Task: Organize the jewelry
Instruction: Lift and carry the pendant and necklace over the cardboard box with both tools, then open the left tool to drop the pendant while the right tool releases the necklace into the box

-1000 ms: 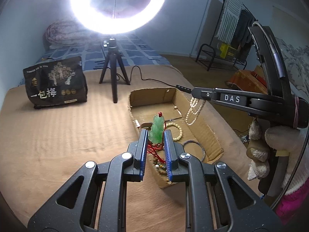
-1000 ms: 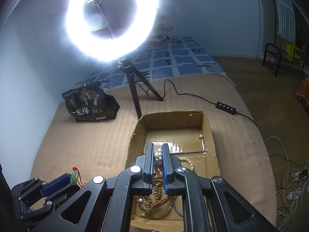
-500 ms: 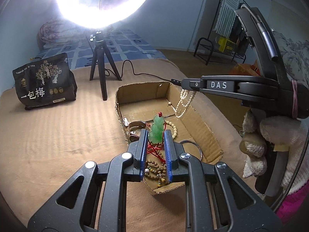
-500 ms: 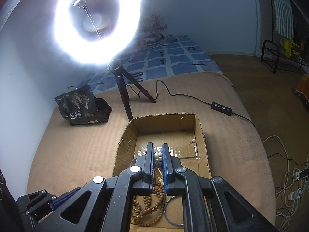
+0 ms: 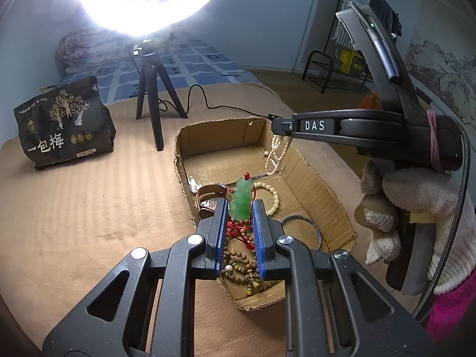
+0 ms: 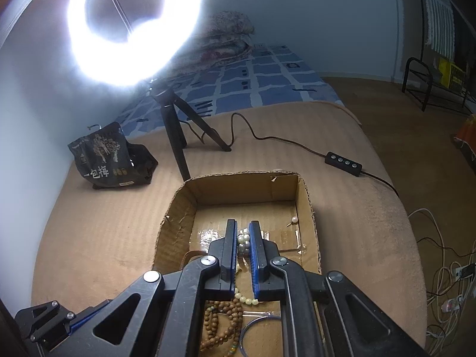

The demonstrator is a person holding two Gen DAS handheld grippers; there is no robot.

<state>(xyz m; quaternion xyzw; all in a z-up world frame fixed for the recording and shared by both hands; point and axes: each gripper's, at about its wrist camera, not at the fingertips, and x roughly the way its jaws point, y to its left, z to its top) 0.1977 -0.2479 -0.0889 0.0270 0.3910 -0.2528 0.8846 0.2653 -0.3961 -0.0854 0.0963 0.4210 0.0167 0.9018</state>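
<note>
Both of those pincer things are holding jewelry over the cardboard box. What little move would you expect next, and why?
Probably a short lowering of the right gripper into the cardboard box, then letting go. It is shut on the pearl necklace, which dangles just above the bare far end of the box floor. The left gripper, shut on the green pendant, could follow over the beads.

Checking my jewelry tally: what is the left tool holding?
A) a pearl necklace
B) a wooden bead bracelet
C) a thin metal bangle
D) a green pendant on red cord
D: the left tool is shut on the green pendant, its red cord trailing below.
</note>
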